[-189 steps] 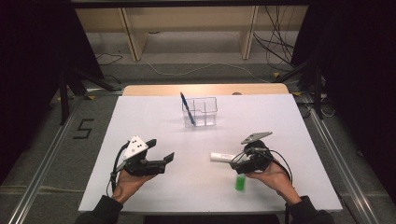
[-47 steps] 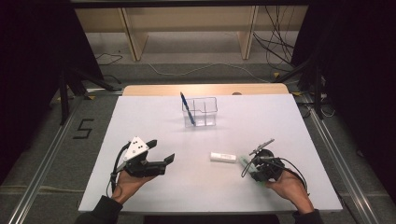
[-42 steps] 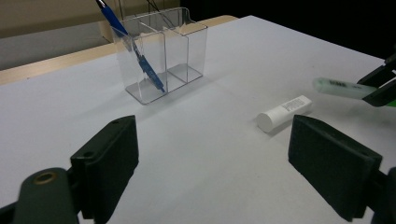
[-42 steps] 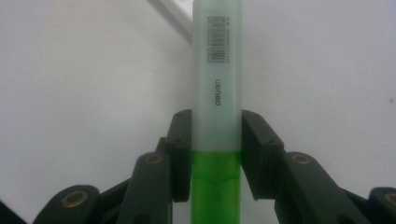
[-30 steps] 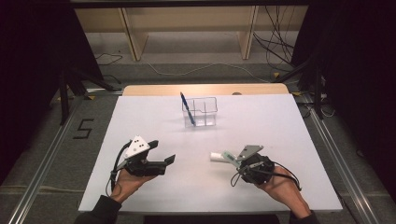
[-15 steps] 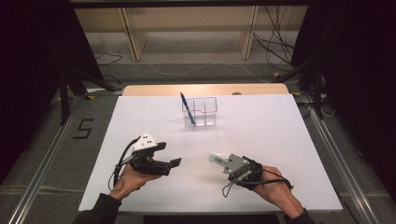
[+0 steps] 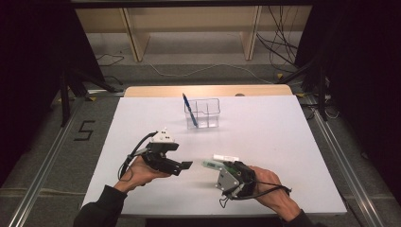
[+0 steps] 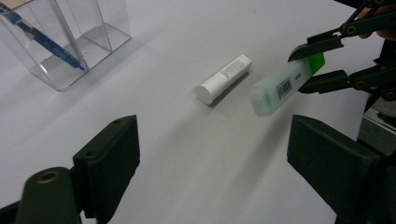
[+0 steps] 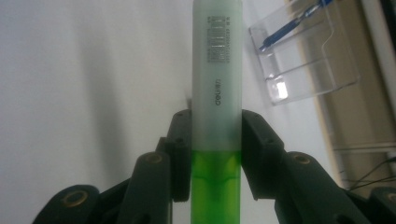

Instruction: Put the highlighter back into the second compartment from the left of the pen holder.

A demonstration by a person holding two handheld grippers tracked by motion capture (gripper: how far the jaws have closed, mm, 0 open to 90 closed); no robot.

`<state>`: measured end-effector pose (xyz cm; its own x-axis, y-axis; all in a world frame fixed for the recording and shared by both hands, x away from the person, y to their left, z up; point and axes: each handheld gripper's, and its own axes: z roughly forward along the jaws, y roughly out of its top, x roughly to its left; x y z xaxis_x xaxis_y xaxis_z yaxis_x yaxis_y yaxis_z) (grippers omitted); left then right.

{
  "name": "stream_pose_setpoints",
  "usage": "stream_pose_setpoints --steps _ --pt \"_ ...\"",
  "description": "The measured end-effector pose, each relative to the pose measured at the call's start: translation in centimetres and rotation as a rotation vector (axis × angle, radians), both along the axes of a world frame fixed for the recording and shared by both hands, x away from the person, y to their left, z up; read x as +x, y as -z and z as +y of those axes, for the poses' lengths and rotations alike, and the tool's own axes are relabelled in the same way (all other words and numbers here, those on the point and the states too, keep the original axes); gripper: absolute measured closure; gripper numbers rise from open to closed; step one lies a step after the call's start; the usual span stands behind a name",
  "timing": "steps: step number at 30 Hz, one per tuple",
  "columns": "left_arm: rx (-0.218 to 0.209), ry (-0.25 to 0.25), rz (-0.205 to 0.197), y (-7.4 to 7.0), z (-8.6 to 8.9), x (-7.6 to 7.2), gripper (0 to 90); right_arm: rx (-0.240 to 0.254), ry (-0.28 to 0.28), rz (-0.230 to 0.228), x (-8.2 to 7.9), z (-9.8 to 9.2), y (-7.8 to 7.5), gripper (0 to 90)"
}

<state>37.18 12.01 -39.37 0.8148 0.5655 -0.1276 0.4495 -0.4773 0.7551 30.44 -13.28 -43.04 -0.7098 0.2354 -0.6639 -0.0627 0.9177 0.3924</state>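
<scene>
Green highlighter (image 9: 217,116), light, stiff, smooth plastic, is clamped near its coloured end by the right tool (image 9: 216,140). The left tool (image 8: 233,154), at nine o'clock of it, gapes wide and empty; its capped end is free to grasp.

Black two-jaw tongs (image 7: 187,165) with brass-coloured rivets, trailing cables, dark sleeves (image 7: 99,208).

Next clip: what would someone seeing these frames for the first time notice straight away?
The green highlighter with a frosted cap stands out, clamped between the black jaws of the right gripper and pointing toward the open left gripper near the front of the white table. Just beyond it a white cylindrical tube lies flat on the table. Farther back stands a clear plastic divided holder with a blue pen leaning in it.
</scene>
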Motion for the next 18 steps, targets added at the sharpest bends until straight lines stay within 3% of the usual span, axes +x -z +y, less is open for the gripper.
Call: stream_pose_setpoints --steps 5,9,18 --pt "0.047 0.057 0.037 -0.4 -1.1 0.3 17.3 -0.074 -0.049 -0.128 -0.7 0.7 0.5 67.2" --pt "0.083 0.086 0.057 -0.5 -1.8 0.5 17.4 -0.138 -0.085 -0.191 -1.2 1.2 0.9 67.2" --pt "0.159 0.151 0.103 -0.5 -2.8 0.7 18.9 -0.194 -0.149 -0.314 -1.7 2.2 1.7 67.2"
